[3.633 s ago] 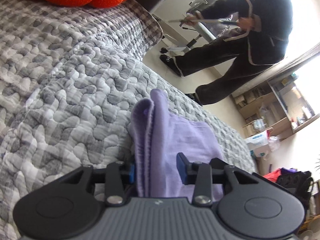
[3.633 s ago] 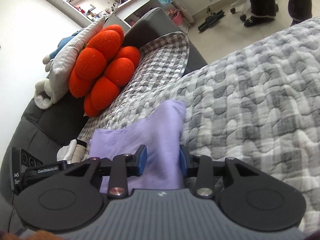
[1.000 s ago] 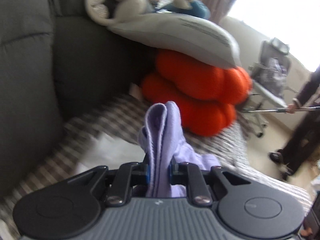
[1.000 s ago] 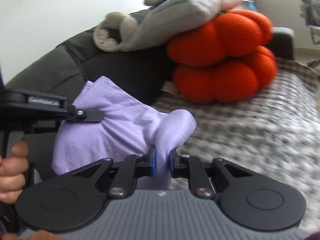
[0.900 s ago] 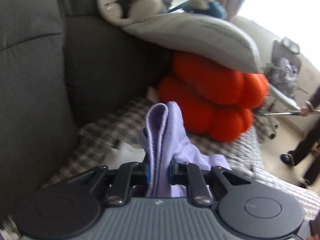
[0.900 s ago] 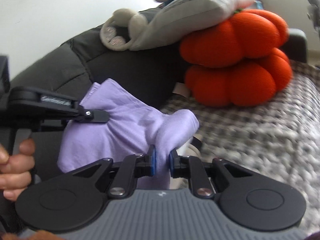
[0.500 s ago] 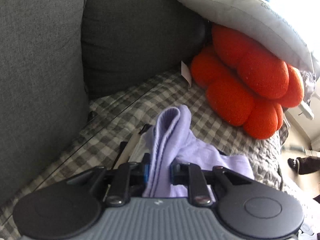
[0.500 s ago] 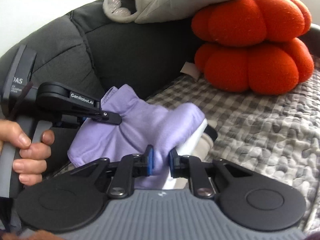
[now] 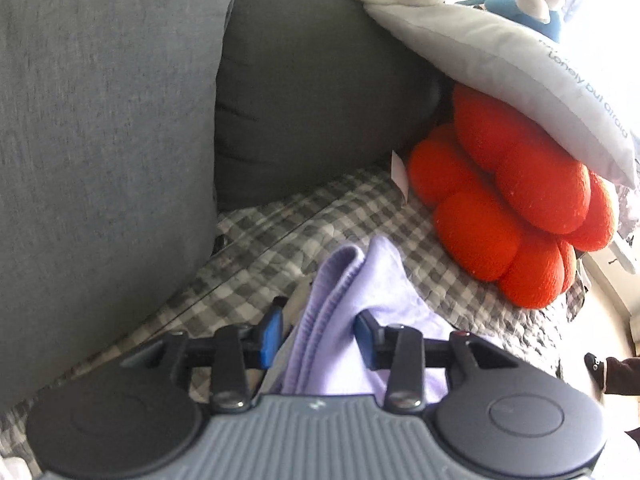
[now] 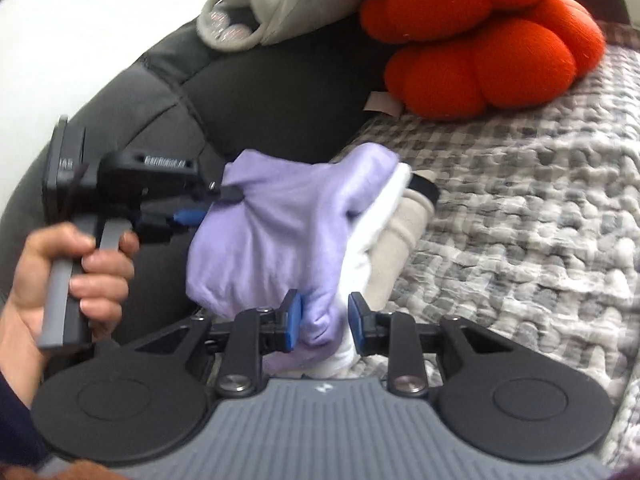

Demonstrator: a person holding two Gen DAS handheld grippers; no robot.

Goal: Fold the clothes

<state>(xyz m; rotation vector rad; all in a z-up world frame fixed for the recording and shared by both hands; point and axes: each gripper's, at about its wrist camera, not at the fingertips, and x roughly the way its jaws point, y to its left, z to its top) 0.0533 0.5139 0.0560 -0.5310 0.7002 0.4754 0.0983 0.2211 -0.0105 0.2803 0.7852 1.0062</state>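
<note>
lilac garment (image 10: pixel 280 216), orange cushion (image 9: pixel 516 200), grey-white checked quilt (image 10: pixel 520 208).

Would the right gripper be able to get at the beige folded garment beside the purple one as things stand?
Probably yes: the right gripper, opening around the purple garment, has the beige garment exposed just beyond its right finger.

lilac garment (image 10: pixel 280 236) | folded, bunched | lying on white folded clothes (image 10: pixel 384 208), checked quilt (image 10: pixel 520 208)

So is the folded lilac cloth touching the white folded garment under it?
Touching: the right wrist view shows the lilac cloth lying directly on the white garment, no gap.
</note>
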